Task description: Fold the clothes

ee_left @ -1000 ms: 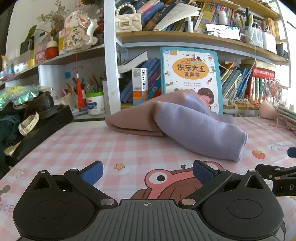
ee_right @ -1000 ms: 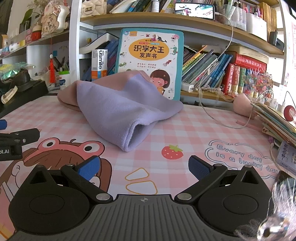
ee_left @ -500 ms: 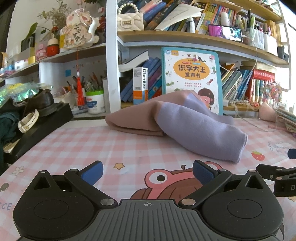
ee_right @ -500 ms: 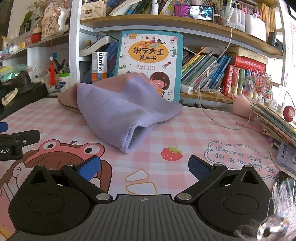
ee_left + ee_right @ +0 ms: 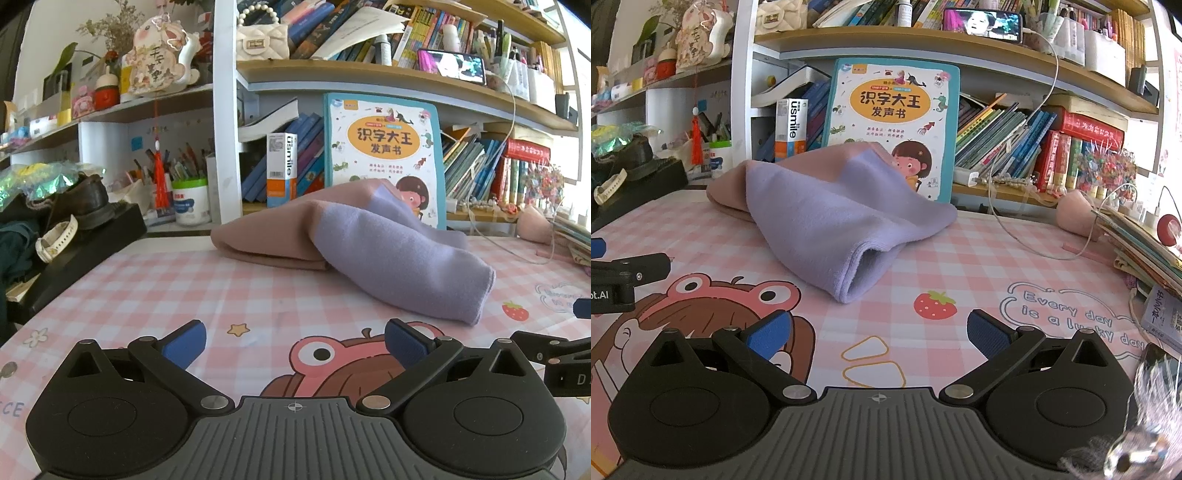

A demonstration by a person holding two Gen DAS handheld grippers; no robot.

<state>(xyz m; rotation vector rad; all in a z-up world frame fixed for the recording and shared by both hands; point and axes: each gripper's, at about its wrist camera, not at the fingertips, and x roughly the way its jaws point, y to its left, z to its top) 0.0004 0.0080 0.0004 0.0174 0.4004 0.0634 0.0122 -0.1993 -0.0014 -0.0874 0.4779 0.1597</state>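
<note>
A lilac cloth (image 5: 399, 258) lies draped over a folded pink cloth (image 5: 273, 236) on the pink checked mat, in front of a children's book. In the right wrist view the lilac cloth (image 5: 834, 218) shows its folded open end toward me, with the pink cloth (image 5: 727, 192) behind it on the left. My left gripper (image 5: 293, 341) is open, held low over the mat well short of the cloths. My right gripper (image 5: 879, 330) is open too, nothing between its fingers. Each gripper's tip shows at the edge of the other's view.
A bookshelf with a teal children's book (image 5: 384, 147) stands right behind the cloths. A black box with a shoe and a watch (image 5: 74, 236) sits at the left. Stacked books (image 5: 1145, 243) and a white cable (image 5: 1027, 229) lie at the right.
Both views have tilted and shifted slightly; the cloths have not moved and both grippers stay open.
</note>
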